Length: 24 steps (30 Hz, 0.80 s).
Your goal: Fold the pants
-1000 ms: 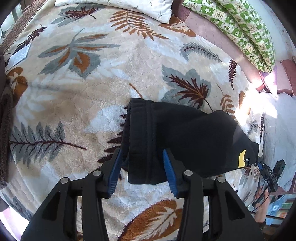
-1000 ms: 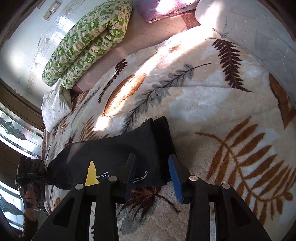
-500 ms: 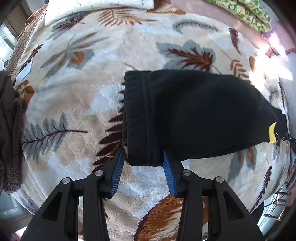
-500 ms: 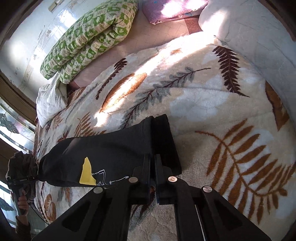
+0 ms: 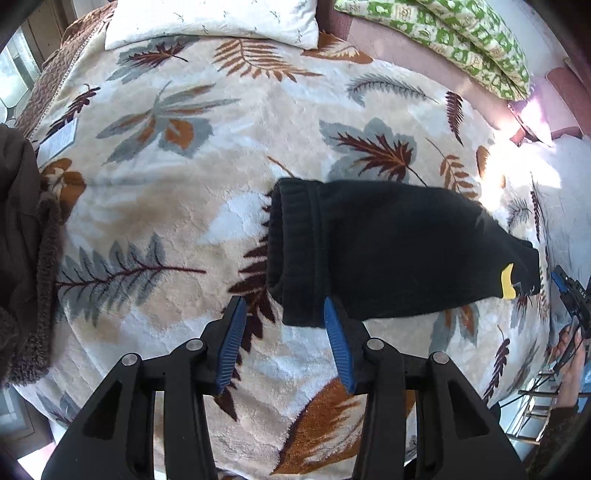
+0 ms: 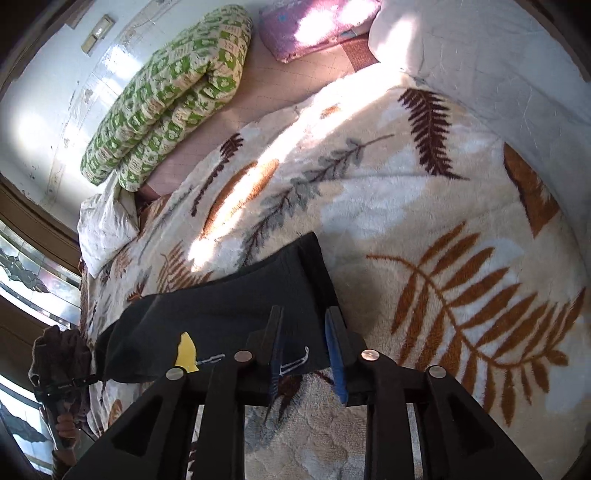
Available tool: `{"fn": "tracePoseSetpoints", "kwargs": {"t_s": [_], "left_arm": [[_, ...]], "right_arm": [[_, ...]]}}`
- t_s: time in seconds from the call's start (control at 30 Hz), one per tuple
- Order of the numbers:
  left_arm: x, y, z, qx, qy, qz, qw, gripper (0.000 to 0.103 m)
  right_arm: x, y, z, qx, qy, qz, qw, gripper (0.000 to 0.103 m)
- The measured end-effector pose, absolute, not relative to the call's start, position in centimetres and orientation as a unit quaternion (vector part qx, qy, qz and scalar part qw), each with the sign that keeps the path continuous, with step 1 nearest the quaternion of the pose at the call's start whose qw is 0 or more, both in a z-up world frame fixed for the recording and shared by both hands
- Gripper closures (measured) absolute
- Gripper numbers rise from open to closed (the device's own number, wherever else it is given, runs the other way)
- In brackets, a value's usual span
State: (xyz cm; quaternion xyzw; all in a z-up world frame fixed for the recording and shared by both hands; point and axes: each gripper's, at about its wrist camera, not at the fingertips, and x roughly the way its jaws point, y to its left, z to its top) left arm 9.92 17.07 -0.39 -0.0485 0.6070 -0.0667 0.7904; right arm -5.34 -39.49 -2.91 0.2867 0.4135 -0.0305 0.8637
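Right gripper, clamped on the black pants half a second ago, now gapes; left gripper open too. Bundle released on bed blanket; fold looks finished.

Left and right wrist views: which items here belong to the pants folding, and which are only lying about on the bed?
Part of the job:
black pants, folded
left gripper, jaws open
right gripper, jaws open
leaf-print blanket they lie on

Just lying about:
green patterned quilt
white pillow
brown garment
pink cushion
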Motion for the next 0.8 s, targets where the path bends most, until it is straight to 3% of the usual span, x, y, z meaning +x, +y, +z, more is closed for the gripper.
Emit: {"fn": "tracePoseSetpoints", "kwargs": {"t_s": [0.13,0.2,0.43,0.47,0.53,0.57,0.77,0.8], "left_arm": [[13.0,17.2,-0.9,-0.087,0.615,-0.051,0.782,0.061],[14.3,17.1,-2.0,-0.104,0.628,-0.048,0.769,0.061],[15.7,15.3,-3.8,-0.113,0.644,-0.051,0.755,0.061],[15.9,15.0,-3.8,-0.106,0.643,-0.047,0.757,0.061],[16.1,14.6,-3.9,-0.097,0.639,-0.038,0.762,0.061],[16.2,14.5,-4.0,-0.097,0.639,-0.035,0.762,0.061],[16.4,15.3,-4.4,-0.126,0.641,-0.051,0.755,0.061],[16.5,15.3,-4.5,-0.128,0.642,-0.052,0.754,0.061]], "right_arm": [[-3.6,-39.5,-1.3,0.284,0.406,-0.026,0.868,0.071],[-2.1,-39.3,-1.6,0.286,0.415,-0.019,0.863,0.065],[2.1,-38.2,-4.4,0.259,0.461,-0.043,0.848,0.065],[2.4,-38.0,-4.7,0.248,0.468,-0.043,0.847,0.07],[2.8,-37.4,-4.9,0.212,0.482,-0.05,0.849,0.093],[3.0,-37.3,-5.0,0.195,0.49,-0.054,0.848,0.096],[2.9,-37.8,-4.2,0.194,0.473,-0.058,0.858,0.096],[3.0,-37.9,-4.3,0.198,0.478,-0.057,0.854,0.09]]}}
